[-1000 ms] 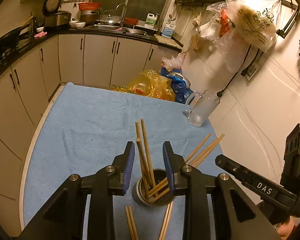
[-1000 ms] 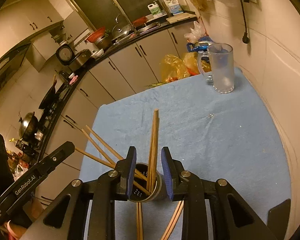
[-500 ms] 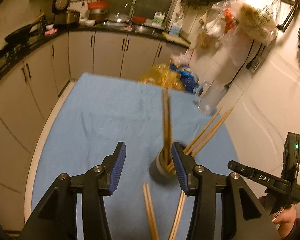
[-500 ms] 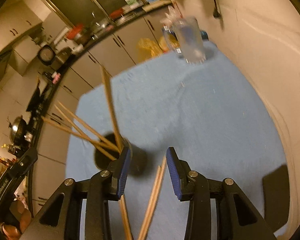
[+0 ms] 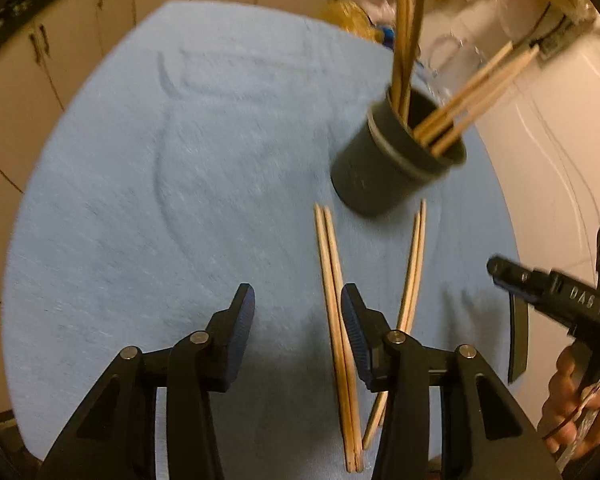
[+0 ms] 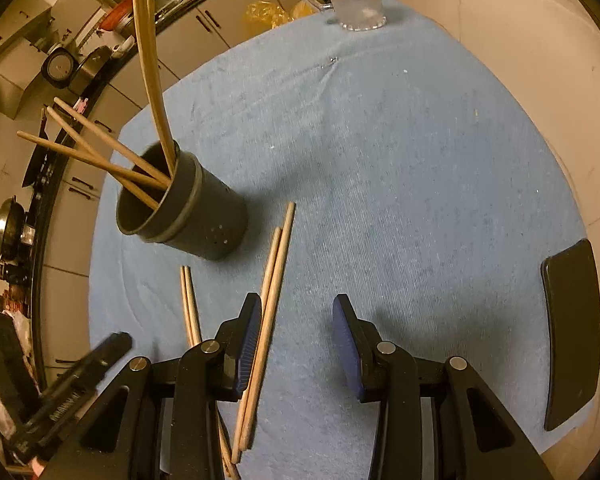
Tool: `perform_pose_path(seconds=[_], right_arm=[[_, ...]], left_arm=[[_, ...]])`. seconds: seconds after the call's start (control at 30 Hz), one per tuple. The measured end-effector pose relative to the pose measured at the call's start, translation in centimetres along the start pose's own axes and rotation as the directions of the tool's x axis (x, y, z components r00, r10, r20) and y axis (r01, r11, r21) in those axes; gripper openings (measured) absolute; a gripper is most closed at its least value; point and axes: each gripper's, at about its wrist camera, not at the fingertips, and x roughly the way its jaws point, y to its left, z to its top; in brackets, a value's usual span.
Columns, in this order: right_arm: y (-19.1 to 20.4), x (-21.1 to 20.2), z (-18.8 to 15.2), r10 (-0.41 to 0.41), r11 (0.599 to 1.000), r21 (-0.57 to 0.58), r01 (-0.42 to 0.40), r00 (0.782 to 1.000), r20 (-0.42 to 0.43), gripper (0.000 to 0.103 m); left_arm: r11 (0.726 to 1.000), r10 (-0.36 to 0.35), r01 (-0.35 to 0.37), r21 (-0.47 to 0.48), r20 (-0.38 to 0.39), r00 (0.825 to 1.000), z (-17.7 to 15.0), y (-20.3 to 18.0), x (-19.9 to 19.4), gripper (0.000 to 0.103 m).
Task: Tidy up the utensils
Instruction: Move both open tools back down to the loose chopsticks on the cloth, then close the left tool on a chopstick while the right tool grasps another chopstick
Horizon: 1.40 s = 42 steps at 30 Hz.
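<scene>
Several chopsticks already stand in the dark holder (image 5: 396, 160) on the counter (image 5: 140, 200), two pairs (image 5: 336, 300) lie beside it still to be collected, and both the left hand-held gripper (image 5: 296, 332) and right hand-held gripper (image 6: 296, 344) gape empty

The left gripper (image 5: 296, 320) is hovering low over the blue cloth (image 5: 148, 208), jaws spread wide and gripping nothing. The right gripper (image 6: 296, 332) is hanging beside it above the same cloth, jaws likewise apart and empty, the person's right hand (image 5: 576, 396) clutching its handle.
</scene>
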Motion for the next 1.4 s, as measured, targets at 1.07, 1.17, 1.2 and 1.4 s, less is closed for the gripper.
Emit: perform_pose_path(seconds=[1.07,1.17,1.2,1.4], right_arm=[[-1.1,3.0,2.4,0.026,0.999,0.022,-0.025,0.996,-0.091,0.025],[-0.6,4.6,3.2,0.027,0.998,0.051,-0.021,0.991,-0.133,0.018],[-0.5,5.1,3.4,0.029,0.998,0.064,-0.02,0.989,-0.144,0.017],[0.7,7.4,4.0,0.002,0.998,0.063,0.01,0.981,-0.195,0.01]], left_arm=[[0.994,0.108,-0.106,0.039,-0.068,0.992,0.9,-2.0,5.6,0.007],[0.993,0.116,-0.115,0.027,-0.068,0.991,0.9,-1.2,5.2,0.007],[0.993,0.118,-0.117,0.025,-0.067,0.991,0.9,-1.0,5.1,0.007],[0.995,0.102,-0.101,0.02,-0.067,0.993,0.5,0.1,4.1,0.007]])
